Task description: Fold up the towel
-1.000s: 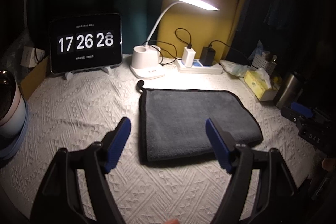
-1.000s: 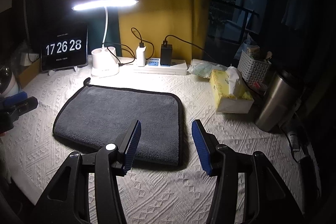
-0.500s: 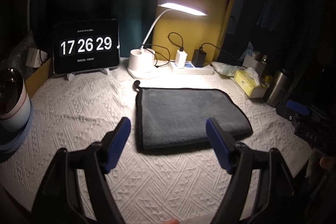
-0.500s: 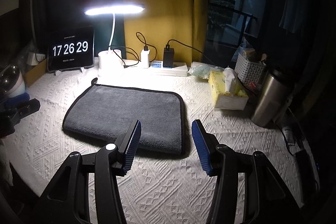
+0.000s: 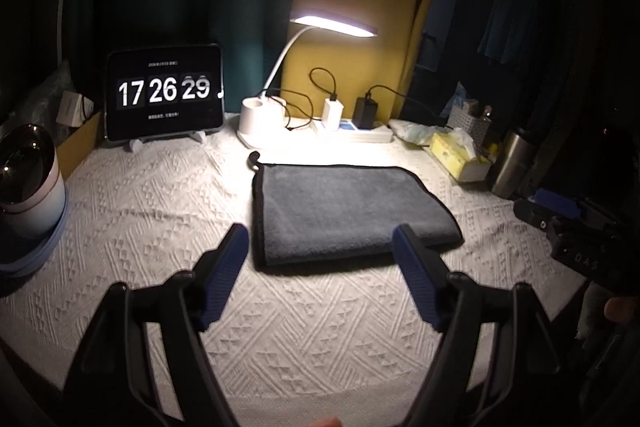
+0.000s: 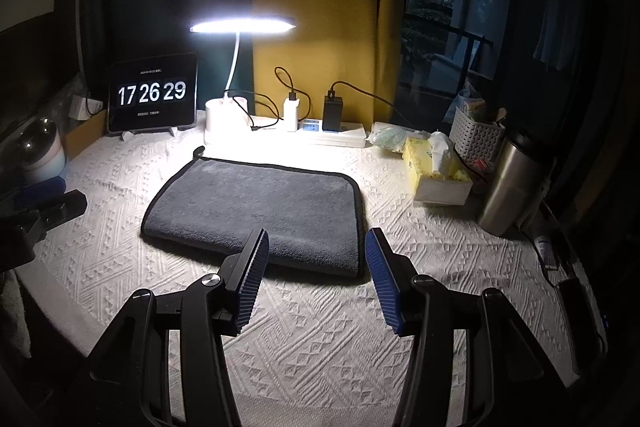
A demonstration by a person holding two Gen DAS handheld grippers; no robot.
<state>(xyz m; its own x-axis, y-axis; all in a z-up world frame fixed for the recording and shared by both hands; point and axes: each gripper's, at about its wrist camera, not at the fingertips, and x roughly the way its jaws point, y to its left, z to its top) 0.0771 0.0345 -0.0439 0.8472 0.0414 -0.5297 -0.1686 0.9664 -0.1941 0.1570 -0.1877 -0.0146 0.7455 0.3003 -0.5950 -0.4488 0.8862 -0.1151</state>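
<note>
A grey towel (image 5: 348, 211) with black edging lies folded flat on the white textured tablecloth (image 5: 152, 211), a small hanging loop at its far left corner. It also shows in the right wrist view (image 6: 256, 211). My left gripper (image 5: 320, 247) is open and empty, held above the cloth just short of the towel's near edge. My right gripper (image 6: 316, 251) is open and empty, over the towel's near right corner. The right gripper's body shows at the right of the left wrist view (image 5: 568, 223); the left gripper's body shows at the left of the right wrist view (image 6: 40, 207).
At the back stand a tablet clock (image 5: 164, 93), a lit desk lamp (image 5: 260, 115) and a power strip with chargers (image 5: 352, 131). A tissue box (image 6: 436, 171), a basket (image 6: 476, 139) and a steel tumbler (image 6: 508, 183) are on the right. A round pot (image 5: 24, 179) sits on the left.
Both grippers have pulled back and up from the towel, so it looks smaller and farther. The towel has not moved. Both stay open.
</note>
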